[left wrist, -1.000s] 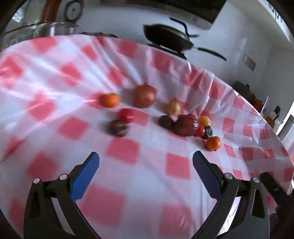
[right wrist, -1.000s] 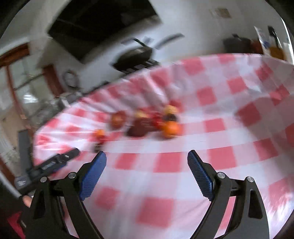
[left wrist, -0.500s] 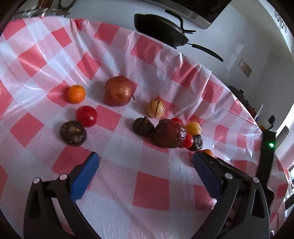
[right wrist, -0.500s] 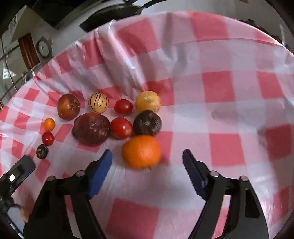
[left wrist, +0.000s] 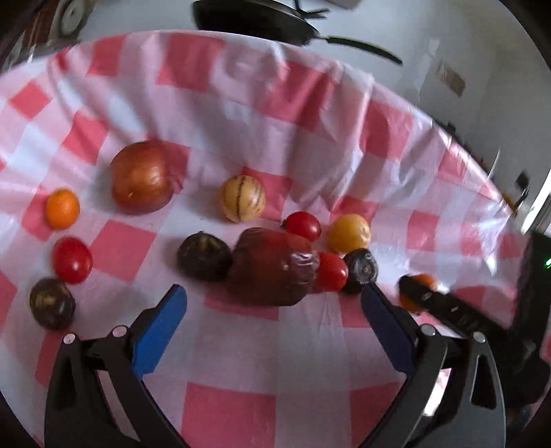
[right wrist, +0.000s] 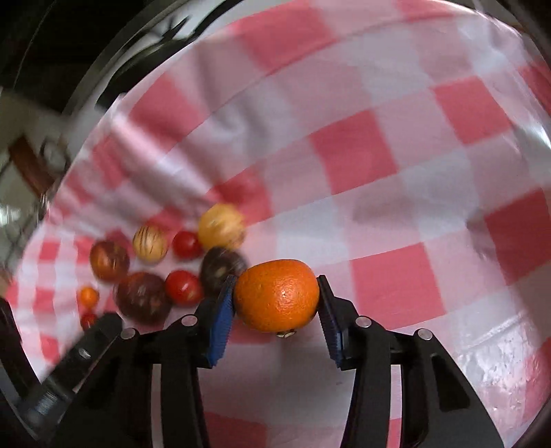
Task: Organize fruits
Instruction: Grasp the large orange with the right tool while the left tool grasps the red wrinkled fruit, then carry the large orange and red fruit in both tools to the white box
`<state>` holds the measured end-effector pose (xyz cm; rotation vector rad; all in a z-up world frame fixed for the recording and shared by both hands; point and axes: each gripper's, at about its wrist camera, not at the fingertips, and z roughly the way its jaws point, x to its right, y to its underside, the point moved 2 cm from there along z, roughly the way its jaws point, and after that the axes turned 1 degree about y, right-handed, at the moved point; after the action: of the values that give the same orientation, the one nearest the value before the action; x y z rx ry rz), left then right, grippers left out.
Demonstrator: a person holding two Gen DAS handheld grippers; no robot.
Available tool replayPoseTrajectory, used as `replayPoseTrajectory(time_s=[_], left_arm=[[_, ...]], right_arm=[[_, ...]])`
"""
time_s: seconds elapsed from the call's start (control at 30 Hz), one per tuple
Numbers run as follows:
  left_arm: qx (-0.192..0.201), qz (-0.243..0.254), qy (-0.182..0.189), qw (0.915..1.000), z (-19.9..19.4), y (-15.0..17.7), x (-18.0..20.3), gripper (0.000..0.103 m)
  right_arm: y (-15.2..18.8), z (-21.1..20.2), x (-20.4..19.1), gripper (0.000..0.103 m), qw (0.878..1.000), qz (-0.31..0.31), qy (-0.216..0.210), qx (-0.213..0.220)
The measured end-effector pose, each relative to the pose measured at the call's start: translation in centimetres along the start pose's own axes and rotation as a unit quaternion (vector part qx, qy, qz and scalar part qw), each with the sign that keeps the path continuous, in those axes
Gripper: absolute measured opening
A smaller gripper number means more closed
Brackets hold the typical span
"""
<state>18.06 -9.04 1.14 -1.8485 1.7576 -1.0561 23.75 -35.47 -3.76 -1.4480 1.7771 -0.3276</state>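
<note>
My right gripper (right wrist: 276, 297) is shut on a large orange (right wrist: 277, 294), its blue pads against both sides of it; the orange shows partly in the left wrist view (left wrist: 417, 282) behind the right gripper. My left gripper (left wrist: 273, 305) is open and empty, just in front of a big dark red fruit (left wrist: 273, 267). Around that fruit lie a dark round fruit (left wrist: 203, 255), red tomatoes (left wrist: 303, 225), a yellow fruit (left wrist: 348, 232) and a striped pale fruit (left wrist: 243, 198). A brown onion-like fruit (left wrist: 142, 177), a small orange (left wrist: 62, 208), a tomato (left wrist: 72, 260) and a dark fruit (left wrist: 51, 303) lie to the left.
A red-and-white checked tablecloth (left wrist: 241, 351) covers the table. A black pan (left wrist: 261, 20) stands beyond the far edge. The same cluster of fruits (right wrist: 165, 268) lies left of the right gripper.
The right gripper has closed on the large orange. The left gripper has moved forward, closer to the dark red fruit, still open.
</note>
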Motion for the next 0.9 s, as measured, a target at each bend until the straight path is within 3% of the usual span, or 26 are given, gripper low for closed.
replayPoseTrajectory(time_s=[0.1,0.33,0.63,0.77,0.83,0.9], left_arm=[[-0.024,0.022,-0.024,0.9992,1.4,0.0,0.9,0.094],[-0.083,0.024,-0.038,0.9955,4.3,-0.6,0.9,0.091],[-0.071,0.048,-0.011,0.9963,5.9,-2.3,0.7,0.087],[-0.061,0.068,-0.006,0.9958,6.0,-2.4,1.1,0.077],[-0.063,0.077,-0.007,0.995,6.0,-2.3,1.5,0.064],[-0.062,0.071,0.001,0.9955,6.0,-2.1,1.3,0.063]], right_arm=[[-0.2,0.0,0.7,0.046,1.0,0.022,-0.009,0.002],[-0.4,-0.1,0.5,0.046,1.0,0.017,-0.008,0.002],[-0.4,0.3,0.3,0.046,1.0,0.017,-0.004,0.002],[-0.4,0.3,0.2,0.046,1.0,0.014,-0.002,0.002],[-0.4,0.4,0.2,0.046,1.0,0.011,0.0,0.004],[-0.3,0.4,0.0,0.046,1.0,0.006,0.0,0.006]])
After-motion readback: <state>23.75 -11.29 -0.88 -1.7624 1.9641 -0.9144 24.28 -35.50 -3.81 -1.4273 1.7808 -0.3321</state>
